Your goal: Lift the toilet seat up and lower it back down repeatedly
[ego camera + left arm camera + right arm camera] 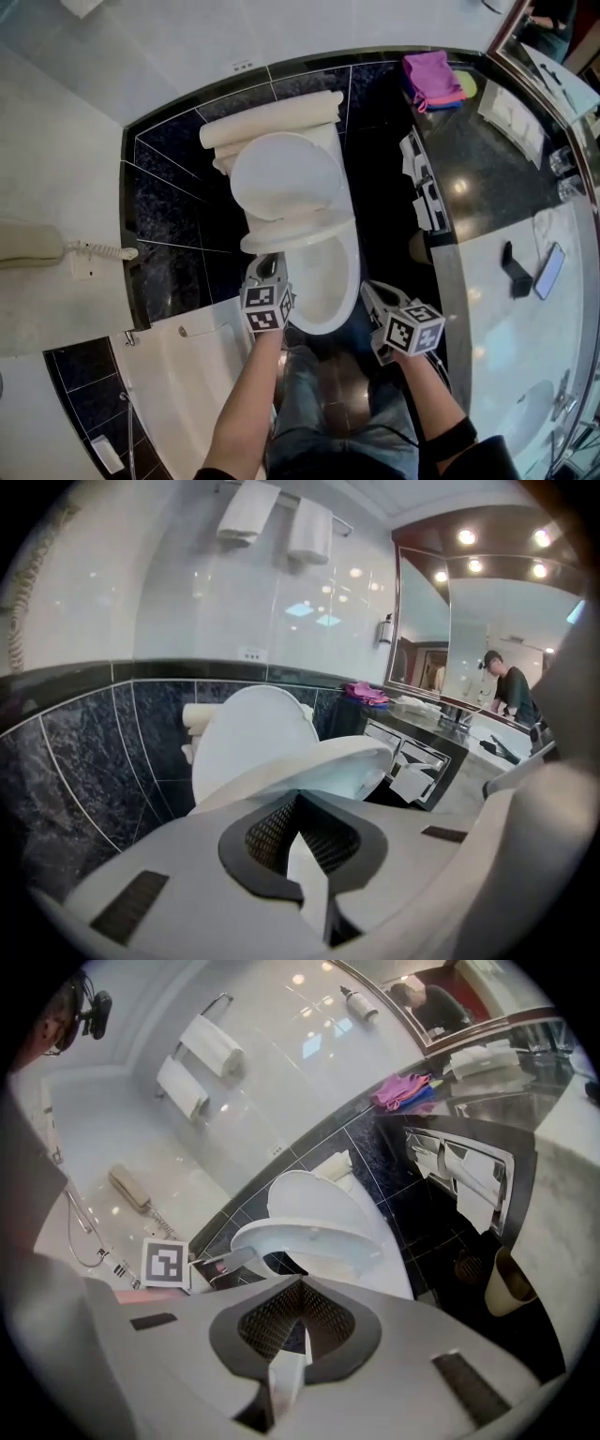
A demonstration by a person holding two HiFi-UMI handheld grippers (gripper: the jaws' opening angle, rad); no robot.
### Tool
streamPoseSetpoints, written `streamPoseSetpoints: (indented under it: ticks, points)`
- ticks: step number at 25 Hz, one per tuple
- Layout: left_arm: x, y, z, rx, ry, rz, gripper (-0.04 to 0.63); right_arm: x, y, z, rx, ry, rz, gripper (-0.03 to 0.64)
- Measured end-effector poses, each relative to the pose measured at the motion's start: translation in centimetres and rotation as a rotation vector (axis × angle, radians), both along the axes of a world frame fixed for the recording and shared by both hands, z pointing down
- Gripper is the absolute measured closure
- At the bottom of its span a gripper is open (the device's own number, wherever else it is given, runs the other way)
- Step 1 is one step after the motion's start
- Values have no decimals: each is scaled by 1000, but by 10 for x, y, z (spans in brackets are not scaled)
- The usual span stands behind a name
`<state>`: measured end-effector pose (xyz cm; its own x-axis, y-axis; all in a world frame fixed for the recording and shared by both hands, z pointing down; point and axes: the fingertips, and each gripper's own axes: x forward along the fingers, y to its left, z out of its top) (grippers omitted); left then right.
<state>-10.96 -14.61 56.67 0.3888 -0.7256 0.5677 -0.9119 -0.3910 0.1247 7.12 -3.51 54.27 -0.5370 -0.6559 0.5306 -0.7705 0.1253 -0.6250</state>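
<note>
The half-raised toilet seat (298, 228) covers the back of the bowl (330, 281) in the head view, and its hinge is hidden below the raised lid (286, 173). The left gripper (265, 269) reaches the seat's rim at 7 o'clock, its tips in shadow there. Whether they pinch the rim or only prop it is hard to make out. In the left gripper view its 2 jaws look drawn together, tips against the rim. The right gripper (371, 293), at 4 o'clock of the bowl, is closed on nothing and apart from the seat.
</note>
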Motion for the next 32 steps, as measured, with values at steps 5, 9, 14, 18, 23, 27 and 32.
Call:
streamPoseSetpoints:
  ticks: [5, 9, 14, 18, 23, 27, 32]
  points:
    - [1, -45, -12, 39, -14, 21, 601, -2, -2, -6, 18, 16, -12, 609]
    - [-1, -82, -17, 67, -25, 25, 600, -1, -3, -10, 27, 29, -13, 609]
    - [-1, -125, -20, 93, -40, 31, 600, 5, -5, -13, 36, 51, -5, 609]
    - [-3, -152, -15, 84, -66, 36, 601, 9, -6, -17, 39, 65, 5, 609]
    - [-7, -166, -16, 84, -83, 44, 601, 10, -9, -22, 48, 82, 4, 609]
    - [-9, -158, -21, 82, -89, 48, 601, 7, -11, -24, 55, 91, -5, 609]
    - [-9, -127, -45, 82, -94, 50, 601, 1, -10, -41, 83, 122, -53, 609]
